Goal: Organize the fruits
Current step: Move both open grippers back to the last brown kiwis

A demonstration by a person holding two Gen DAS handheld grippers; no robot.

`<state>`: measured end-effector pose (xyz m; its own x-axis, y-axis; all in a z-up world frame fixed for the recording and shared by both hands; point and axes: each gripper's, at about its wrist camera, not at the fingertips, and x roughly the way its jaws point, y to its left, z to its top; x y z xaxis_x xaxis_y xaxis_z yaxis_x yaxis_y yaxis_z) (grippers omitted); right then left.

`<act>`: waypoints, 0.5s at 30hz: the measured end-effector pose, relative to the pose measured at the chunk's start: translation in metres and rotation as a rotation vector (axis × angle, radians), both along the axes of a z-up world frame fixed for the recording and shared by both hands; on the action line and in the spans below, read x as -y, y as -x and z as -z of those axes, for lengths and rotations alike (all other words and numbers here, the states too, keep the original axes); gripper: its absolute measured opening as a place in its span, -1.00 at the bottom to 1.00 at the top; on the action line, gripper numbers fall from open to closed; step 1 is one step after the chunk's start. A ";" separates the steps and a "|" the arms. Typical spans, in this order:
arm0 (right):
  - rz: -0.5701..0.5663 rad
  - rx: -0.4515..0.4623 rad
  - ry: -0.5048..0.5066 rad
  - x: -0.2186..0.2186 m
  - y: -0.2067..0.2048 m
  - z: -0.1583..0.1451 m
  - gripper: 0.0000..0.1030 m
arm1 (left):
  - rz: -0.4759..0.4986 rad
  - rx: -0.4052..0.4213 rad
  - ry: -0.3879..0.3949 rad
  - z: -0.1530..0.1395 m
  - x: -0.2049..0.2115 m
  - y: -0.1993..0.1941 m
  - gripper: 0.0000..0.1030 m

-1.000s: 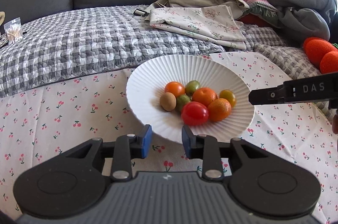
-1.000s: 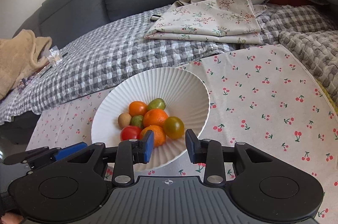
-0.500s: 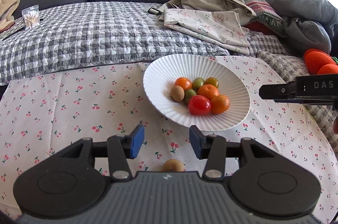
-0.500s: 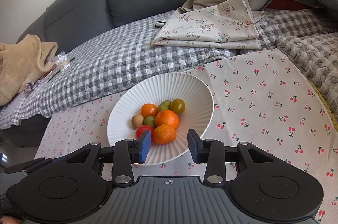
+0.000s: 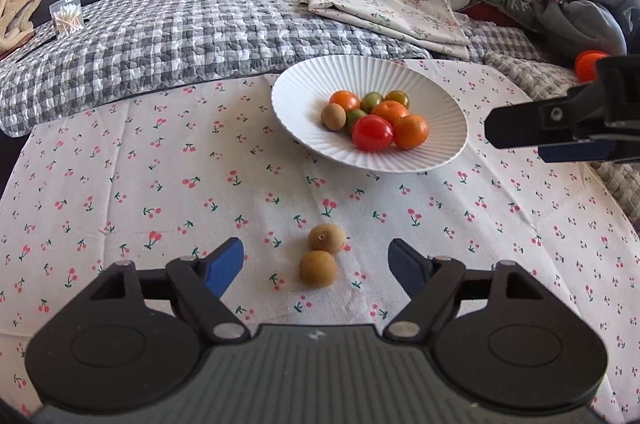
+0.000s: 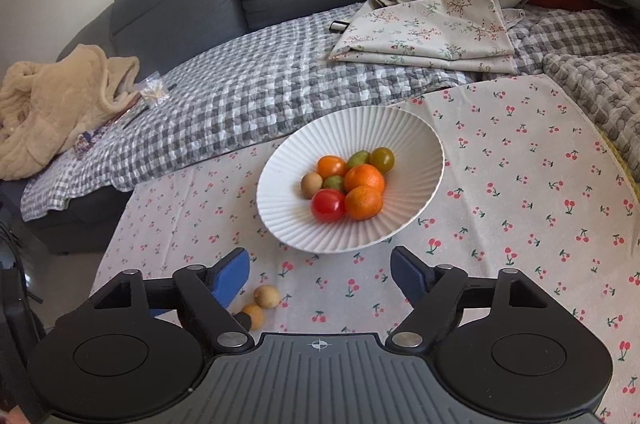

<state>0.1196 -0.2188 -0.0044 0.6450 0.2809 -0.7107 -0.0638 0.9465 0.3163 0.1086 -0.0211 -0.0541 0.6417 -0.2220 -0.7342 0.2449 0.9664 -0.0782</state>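
A white ribbed bowl [image 5: 448,112] [image 6: 416,140] on the cherry-print tablecloth holds several fruits: a red tomato [image 5: 372,133], oranges, green ones and a brown kiwi [image 5: 333,116]. Two small brown fruits [image 5: 326,238] [image 5: 317,269] lie on the cloth in front of the bowl; they also show in the right wrist view [image 6: 267,296] [image 6: 254,315]. My left gripper [image 5: 316,266] is open and empty, its jaws on either side of the nearer brown fruit. My right gripper [image 6: 320,274] is open and empty, just short of the bowl; it shows at the right of the left wrist view [image 5: 560,122].
A grey sofa with a checked quilt [image 5: 168,36] lies behind the table. Folded floral cloth [image 6: 432,28], a bag and cushions sit on it at the right, a beige garment [image 6: 52,100] and a packet of cotton swabs [image 5: 67,16] at the left. Orange toys [image 5: 588,62] lie far right.
Both grippers have pulled back from the bowl and opened wider. Two brown fruits on the cloth have come into view between the left jaws.
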 end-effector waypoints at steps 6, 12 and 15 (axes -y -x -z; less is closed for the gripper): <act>-0.036 -0.038 0.065 -0.010 0.000 0.009 0.78 | -0.008 -0.019 -0.021 0.008 0.002 0.002 0.54; -0.027 -0.050 0.067 -0.008 -0.002 0.014 0.78 | -0.007 -0.021 -0.036 0.013 0.005 0.002 0.53; -0.029 -0.060 0.073 -0.008 -0.003 0.017 0.78 | 0.004 -0.019 -0.040 0.015 0.006 0.001 0.52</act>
